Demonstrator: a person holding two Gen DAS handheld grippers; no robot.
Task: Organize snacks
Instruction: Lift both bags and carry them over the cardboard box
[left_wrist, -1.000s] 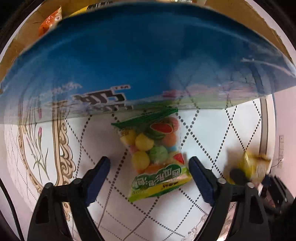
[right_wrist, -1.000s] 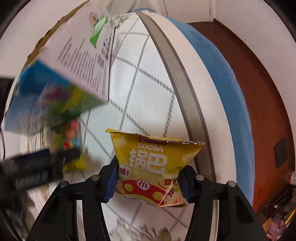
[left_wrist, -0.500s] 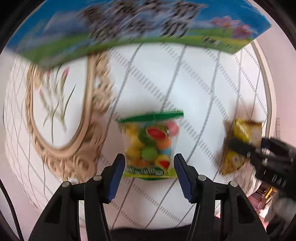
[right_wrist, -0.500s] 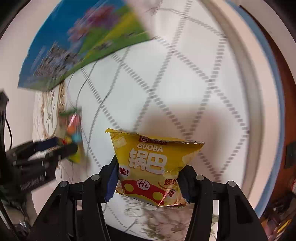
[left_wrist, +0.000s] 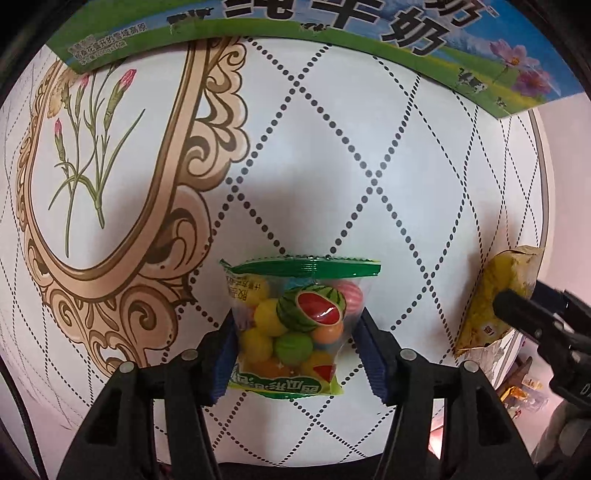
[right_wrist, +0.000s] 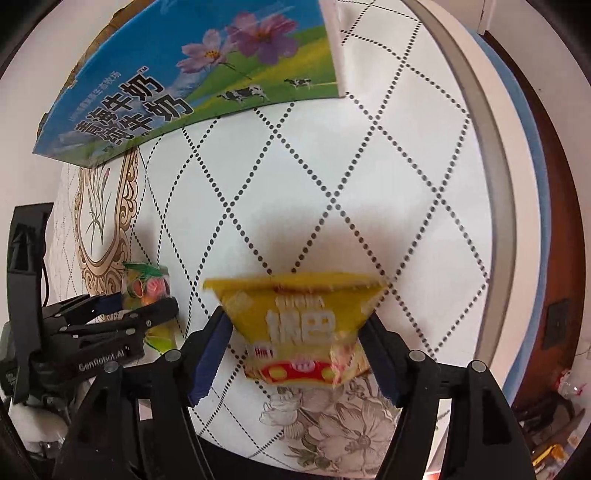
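The left tongs (left_wrist: 293, 349) point down at the worktop (left_wrist: 369, 155) with a clear plastic bag of gumballs (left_wrist: 291, 328) between their 2 ribbed blue pads; the pads touch the bag's sides and the jaws are opening. The bag is a small pillow pack with a crimped green top seal and a green printed band at the bottom, packed with round yellow, orange, green and pink balls and 1 printed like a watermelon.

The right tongs (right_wrist: 299, 350) are opening too — their blue pads stand beside the lower corners of a yellow foil snack packet (right_wrist: 301, 325), which is motion-blurred, with white characters and a red band near its bottom. Whether the pads touch the packet I cannot tell.

The 2 snacks are near each other, the gumball bag to the left of the yellow packet. The worktop is glossy white, crossed by a dotted diamond lattice, with an ornate gold scroll frame (left_wrist: 122, 236) enclosing pink-budded flowers. Past the snacks stands a cardboard milk carton box (right_wrist: 192, 77) — blue sky, green meadow, purple flowers and tiny cows printed on its side.
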